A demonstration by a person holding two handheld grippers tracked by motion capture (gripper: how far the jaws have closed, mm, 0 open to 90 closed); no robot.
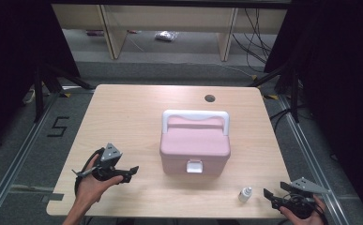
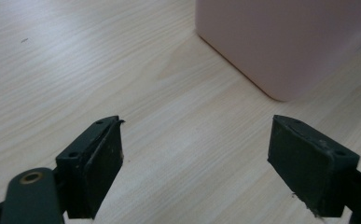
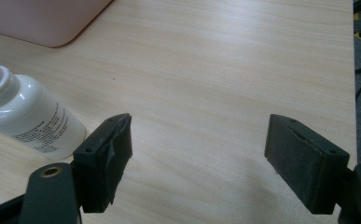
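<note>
- From the high view, the pink storage box (image 1: pixel 195 145) sits mid-counter, white handle folded flat toward the far side, white latch facing the person.
- The small white bottle (image 1: pixel 245 194) stands upright near the front edge of the counter (image 1: pixel 123 117), to the right of the box and apart from it.
- The right gripper view picks up printed text on the bottle's label (image 3: pixel 29 122); the high view gives only a white shape.
- The left gripper view catches a rounded lower corner of the box (image 2: pixel 281 42) ahead, bare wood between.
- Plenty of open counter left of the box and behind it.
- Left tongs (image 1: pixel 131 171) spread wide, nothing between them, pointing at the box.
- Right tongs (image 1: pixel 269 196) wide apart too, empty, just beside the bottle, not touching.
</note>
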